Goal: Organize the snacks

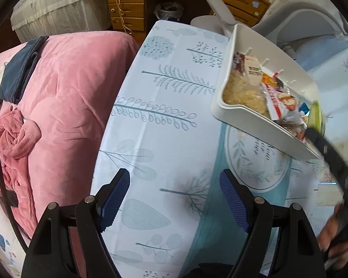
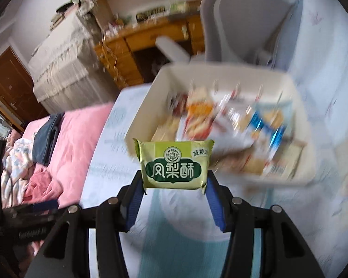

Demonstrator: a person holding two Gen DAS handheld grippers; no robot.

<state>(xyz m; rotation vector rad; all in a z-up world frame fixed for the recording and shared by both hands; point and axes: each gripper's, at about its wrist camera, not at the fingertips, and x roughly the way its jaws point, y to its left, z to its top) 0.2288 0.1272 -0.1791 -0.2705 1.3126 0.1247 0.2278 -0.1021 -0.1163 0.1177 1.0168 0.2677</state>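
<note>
Right gripper (image 2: 174, 185) clamps a green pastry packet (image 2: 174, 164) by its short ends, long axis crosswise, label upright; left gripper (image 1: 174, 199) gapes wide, holding nothing.

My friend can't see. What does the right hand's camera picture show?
The right gripper holds a green snack packet above a table. Behind it sits a white bin full of blurry snacks, with a pink bed to the left.

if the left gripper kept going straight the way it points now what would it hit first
Most likely the pale tablecloth printed with blue-grey trees. The open left gripper holds nothing, and only bare cloth shows between its blue pads. The white plastic snack bin sits off to the right of that line, though depth is hard to judge.
</note>
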